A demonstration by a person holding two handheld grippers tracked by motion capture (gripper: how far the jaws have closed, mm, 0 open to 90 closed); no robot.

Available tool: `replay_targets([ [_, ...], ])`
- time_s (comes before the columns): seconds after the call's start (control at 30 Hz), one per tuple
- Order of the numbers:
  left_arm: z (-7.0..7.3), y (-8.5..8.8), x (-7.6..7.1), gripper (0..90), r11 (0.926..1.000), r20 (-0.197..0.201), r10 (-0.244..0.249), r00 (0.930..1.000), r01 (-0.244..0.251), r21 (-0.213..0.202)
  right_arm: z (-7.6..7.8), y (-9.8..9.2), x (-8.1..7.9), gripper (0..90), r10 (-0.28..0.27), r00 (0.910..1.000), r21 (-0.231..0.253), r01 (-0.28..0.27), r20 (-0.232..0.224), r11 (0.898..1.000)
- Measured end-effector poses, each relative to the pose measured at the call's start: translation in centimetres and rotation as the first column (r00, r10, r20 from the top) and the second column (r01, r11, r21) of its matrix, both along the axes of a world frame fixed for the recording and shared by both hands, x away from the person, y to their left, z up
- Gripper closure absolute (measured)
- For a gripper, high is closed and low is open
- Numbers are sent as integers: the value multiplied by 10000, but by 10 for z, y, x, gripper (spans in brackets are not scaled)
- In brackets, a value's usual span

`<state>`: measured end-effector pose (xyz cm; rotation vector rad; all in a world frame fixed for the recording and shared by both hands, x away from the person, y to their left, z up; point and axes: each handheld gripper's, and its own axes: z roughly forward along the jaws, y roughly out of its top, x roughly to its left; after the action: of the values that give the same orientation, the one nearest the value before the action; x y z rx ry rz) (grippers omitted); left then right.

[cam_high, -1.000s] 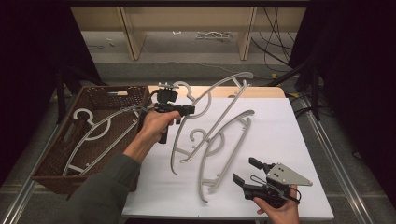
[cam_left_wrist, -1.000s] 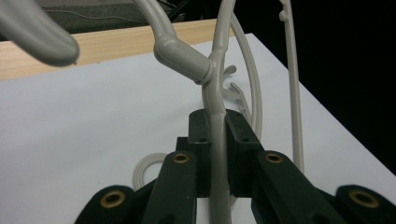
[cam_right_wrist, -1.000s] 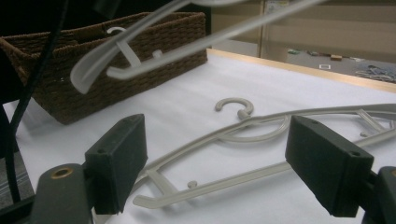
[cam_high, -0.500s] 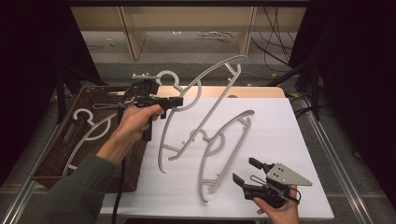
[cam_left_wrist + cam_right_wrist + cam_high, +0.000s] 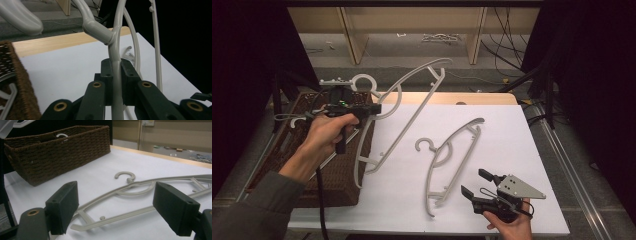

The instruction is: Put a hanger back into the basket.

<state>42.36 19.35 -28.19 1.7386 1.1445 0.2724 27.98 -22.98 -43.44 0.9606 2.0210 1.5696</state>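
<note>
Table sheet (image 5: 512, 135) evenly lit from above; surroundings left black. Soft shadows are cast. Nearest the fingers (image 5: 62, 207), foreground is blurred; hanger (image 5: 115, 50) between them is softened.

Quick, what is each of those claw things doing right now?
Left gripper: shut on the lifted hanger.
Right gripper: open, holding nothing, near the hanger on the table.

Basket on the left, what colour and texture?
Dark brown woven wicker basket, clearest in the right gripper view.
</note>
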Motion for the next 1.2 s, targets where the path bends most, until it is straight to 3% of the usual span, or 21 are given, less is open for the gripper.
replay_targets([
  [0.1, -3, 18, 2, 823, 9992, 34, 363, 9993, -363, 136, 0, 0, 0, 217, -80, 10000, -138, 79, -50, 9999],
  [0.2, -4, 33, 1, 823, 9974, 73, 648, 9979, -650, 312, -1, 1, 1, 217, -9, 10000, 84, 8, 78, 10000],
  [0.47, -4, 74, 4, 823, 9879, 246, 1447, 9892, -1459, 522, -2, 2, 1, 217, -74, 10000, 4, 74, -37, 10000],
  [0.5, -4, 79, 5, 823, 9850, 333, 1602, 9865, -1619, 591, -2, 1, 1, 217, -116, 9999, -127, 115, -22, 9999],
  [0.57, -6, 89, 7, 823, 9807, 326, 1874, 9817, -1889, 495, -3, 2, 2, 217, -49, 10000, 66, 49, 3, 10000],
  [0.63, -10, 98, 9, 823, 9764, 246, 2089, 9776, -2099, 507, -1, 0, 0, 217, -165, 9998, -226, 162, -107, 9996],
  [0.77, -19, 117, 12, 823, 9649, 263, 2461, 9689, -2475, 882, -2, 0, 1, 217, -133, 9999, -84, 133, -41, 9999],
  [0.83, -24, 127, 13, 823, 9586, 266, 2663, 9635, -2676, 970, -1, -1, 0, 217, -141, 9997, -322, 135, -191, 9994],
  [0.9, -29, 136, 14, 822, 9584, 253, 2644, 9641, -2656, 1045, -2, 0, 1, 217, -116, 9999, -77, 115, -63, 9999],
  [1.0, -34, 148, 13, 822, 9460, 397, 2946, 9548, -2973, 1294, -2, 0, 1, 217, -145, 9998, -65, 144, -129, 9999],
  [1.2, -42, 167, 10, 822, 9325, 446, 3163, 9476, -3192, 1691, -2, 0, 1, 218, -134, 9998, -5, 134, -123, 9999],
])
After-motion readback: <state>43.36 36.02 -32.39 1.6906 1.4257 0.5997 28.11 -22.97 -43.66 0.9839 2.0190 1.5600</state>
